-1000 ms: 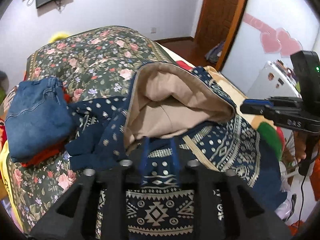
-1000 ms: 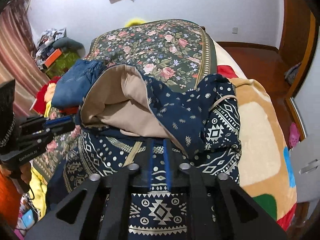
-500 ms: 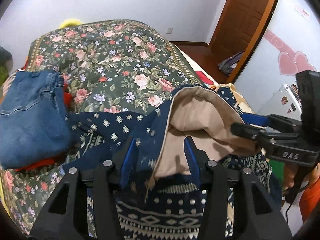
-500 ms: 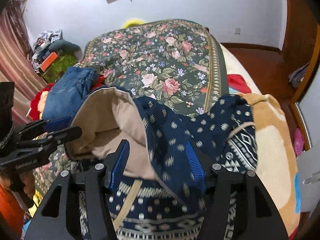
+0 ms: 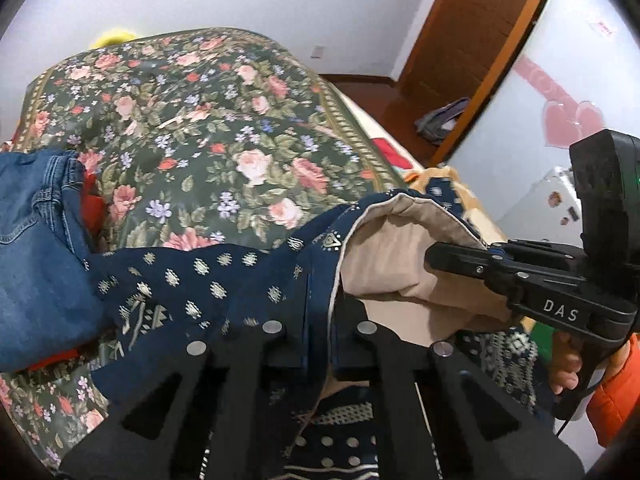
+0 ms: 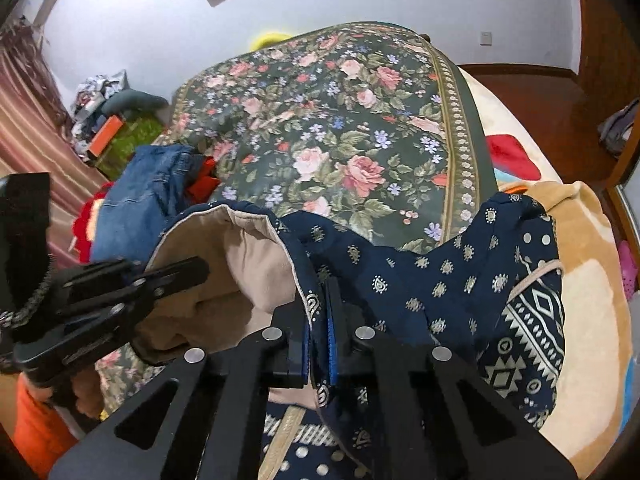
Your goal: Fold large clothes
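Navy patterned garment (image 5: pixel 208 280) lies bunched on the floral bedspread (image 5: pixel 192 120). Left gripper (image 5: pixel 320 320) and right gripper (image 6: pixel 318 320) each pinch its beige-lined edge, evidently to lift and spread it for folding.

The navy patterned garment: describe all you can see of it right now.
The navy patterned garment is dark blue woven-looking cloth with small cream motifs, geometric bands lower down and a plain beige lining. It lies bunched on the floral bedspread, beside folded jeans. Its lined edge is lifted, pinched by the left hand-held gripper and the right hand-held gripper, both shut on it.
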`<control>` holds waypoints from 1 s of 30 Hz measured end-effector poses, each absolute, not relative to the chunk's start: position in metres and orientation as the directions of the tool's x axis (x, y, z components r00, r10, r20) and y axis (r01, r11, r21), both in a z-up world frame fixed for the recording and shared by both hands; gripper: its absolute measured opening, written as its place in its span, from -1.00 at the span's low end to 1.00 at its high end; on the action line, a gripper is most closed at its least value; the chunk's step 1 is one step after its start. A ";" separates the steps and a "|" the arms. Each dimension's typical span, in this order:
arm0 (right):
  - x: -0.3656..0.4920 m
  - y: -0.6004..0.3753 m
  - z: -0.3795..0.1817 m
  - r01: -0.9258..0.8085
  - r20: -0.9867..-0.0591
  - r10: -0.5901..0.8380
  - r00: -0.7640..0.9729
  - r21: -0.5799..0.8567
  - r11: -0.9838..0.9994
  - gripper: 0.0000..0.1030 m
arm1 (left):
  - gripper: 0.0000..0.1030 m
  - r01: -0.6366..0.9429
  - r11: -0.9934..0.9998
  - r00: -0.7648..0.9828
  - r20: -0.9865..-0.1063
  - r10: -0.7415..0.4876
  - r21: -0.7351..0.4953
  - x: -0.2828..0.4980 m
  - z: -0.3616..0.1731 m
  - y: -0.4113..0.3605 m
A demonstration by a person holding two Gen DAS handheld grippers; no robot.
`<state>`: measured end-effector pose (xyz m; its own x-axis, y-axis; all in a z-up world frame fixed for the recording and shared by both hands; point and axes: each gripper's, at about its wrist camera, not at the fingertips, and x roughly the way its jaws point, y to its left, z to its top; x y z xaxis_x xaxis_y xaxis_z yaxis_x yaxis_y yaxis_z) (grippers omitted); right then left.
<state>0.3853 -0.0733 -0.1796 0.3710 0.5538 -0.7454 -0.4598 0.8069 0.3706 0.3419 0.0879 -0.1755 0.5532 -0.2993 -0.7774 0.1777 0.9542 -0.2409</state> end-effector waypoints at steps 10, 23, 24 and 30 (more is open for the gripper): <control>0.325 -0.101 -0.156 -0.559 -0.741 0.593 0.316 0.359 0.747 -0.90 | -0.90 0.368 0.884 0.505 -0.736 -0.450 -0.288 0.256 -0.149 0.054; 0.268 -0.114 -0.204 -0.531 -0.813 0.512 0.275 0.316 0.786 -0.88 | -0.84 0.305 0.927 0.422 -0.841 -0.339 -0.221 0.187 -0.205 0.043; 0.265 -0.112 -0.206 -0.542 -0.817 0.507 0.273 0.305 0.783 -0.85 | -0.79 0.302 0.931 0.425 -0.845 -0.325 -0.207 0.182 -0.207 0.044; 0.250 -0.107 -0.196 -0.574 -0.832 0.462 0.306 0.226 0.787 -0.75 | -0.16 0.276 0.939 0.460 -0.830 -0.316 -0.204 0.154 -0.197 0.051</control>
